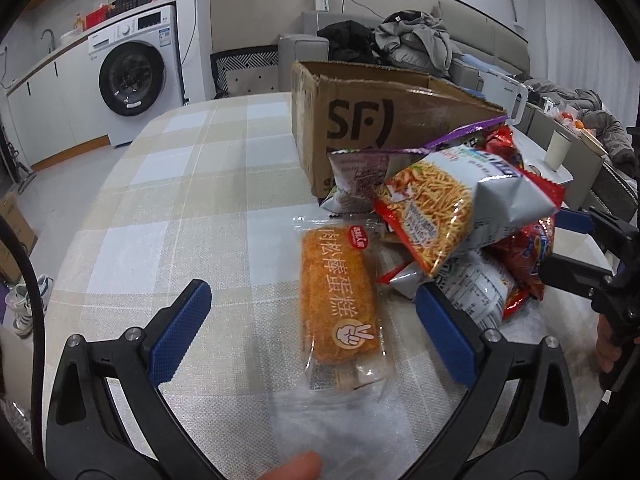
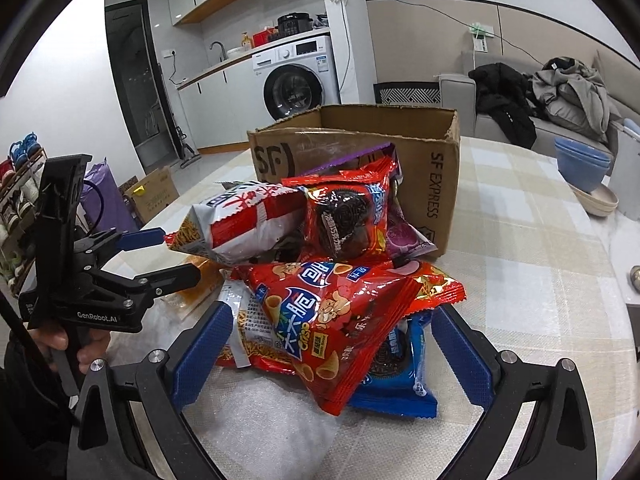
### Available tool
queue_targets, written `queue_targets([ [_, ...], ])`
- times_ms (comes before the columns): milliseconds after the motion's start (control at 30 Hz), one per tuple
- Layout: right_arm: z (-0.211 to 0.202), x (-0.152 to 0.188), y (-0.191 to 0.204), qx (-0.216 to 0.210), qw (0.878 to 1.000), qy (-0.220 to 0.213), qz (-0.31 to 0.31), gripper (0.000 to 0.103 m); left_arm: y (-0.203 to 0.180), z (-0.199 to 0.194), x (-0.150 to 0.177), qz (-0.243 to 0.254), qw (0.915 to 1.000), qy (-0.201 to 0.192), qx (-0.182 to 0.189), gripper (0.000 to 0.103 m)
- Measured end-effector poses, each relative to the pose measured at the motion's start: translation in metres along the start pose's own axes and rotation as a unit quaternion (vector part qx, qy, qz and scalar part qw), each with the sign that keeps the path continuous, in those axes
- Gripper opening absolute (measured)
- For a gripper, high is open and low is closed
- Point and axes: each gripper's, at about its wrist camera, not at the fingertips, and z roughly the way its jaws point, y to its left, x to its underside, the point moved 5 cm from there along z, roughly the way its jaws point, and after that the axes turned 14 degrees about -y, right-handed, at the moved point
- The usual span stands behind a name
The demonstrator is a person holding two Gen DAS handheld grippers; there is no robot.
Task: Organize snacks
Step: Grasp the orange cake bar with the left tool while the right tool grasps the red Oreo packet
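Cardboard box (image 2: 356, 160), open-topped, stands on the checked tablecloth (image 1: 180, 184) just behind the snack pile; stiff walls, likely the place for the snacks.

Pile of roughly 6 packets touches the box front. Top: silver-and-red noodle-stick bag (image 1: 460, 208), puffed with air, light, foil slick; best pinched at a crimped end seam, since a squeeze on the belly may crush the sticks. Red crisp bag (image 2: 340, 320) lies at the near edge, same handling. Under it a blue cookie pack (image 2: 400, 384), flatter, firmer, brittle inside.

Orange cake bar (image 1: 340, 296) in clear wrap lies apart at the pile's left edge; soft, so take it across the middle, gently.

Left gripper (image 1: 312, 328): wide, straddling the cake bar, pads clear of it. Right gripper (image 2: 332, 356): wide, around the crisp bag, not pressing.
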Motion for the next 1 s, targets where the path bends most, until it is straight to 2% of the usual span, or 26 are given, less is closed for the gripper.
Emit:
queue_targets([
  [100,0.006,0.002,0.0,0.003,1.0,0.009,-0.001,0.092,0.003,0.01,0.003,-0.003,0.9999,0.013,0.003,0.102],
  [333,0.013,0.003,0.001,0.004,1.0,0.016,-0.006,0.091,0.013,0.032,0.009,-0.016,0.9988,0.046,0.005,0.102],
  [433,0.017,0.005,0.002,0.009,1.0,0.021,-0.008,0.084,0.019,0.041,0.012,-0.024,0.9982,0.055,0.002,0.101],
  [500,0.018,0.004,0.001,0.007,1.0,0.019,-0.006,0.08,0.022,0.046,0.012,-0.028,0.998,0.057,0.005,0.096],
  [567,0.016,0.004,0.002,0.002,1.0,0.017,-0.003,0.076,0.024,0.051,0.013,-0.03,0.9979,0.057,0.012,0.082],
  [700,0.012,0.005,0.002,-0.011,1.0,0.011,0.002,0.065,0.025,0.058,0.01,-0.029,0.9974,0.059,0.031,0.065],
  [767,0.009,0.006,0.002,-0.016,1.0,0.008,0.004,0.06,0.025,0.06,0.01,-0.032,0.9969,0.058,0.044,0.047],
  [833,0.006,0.006,0.002,-0.018,1.0,0.002,0.005,0.057,0.024,0.063,0.012,-0.036,0.9958,0.066,0.053,0.037],
  [1000,-0.004,0.006,0.004,-0.023,1.0,-0.01,0.009,0.049,0.028,0.067,0.01,-0.04,0.9965,0.058,0.044,0.035],
])
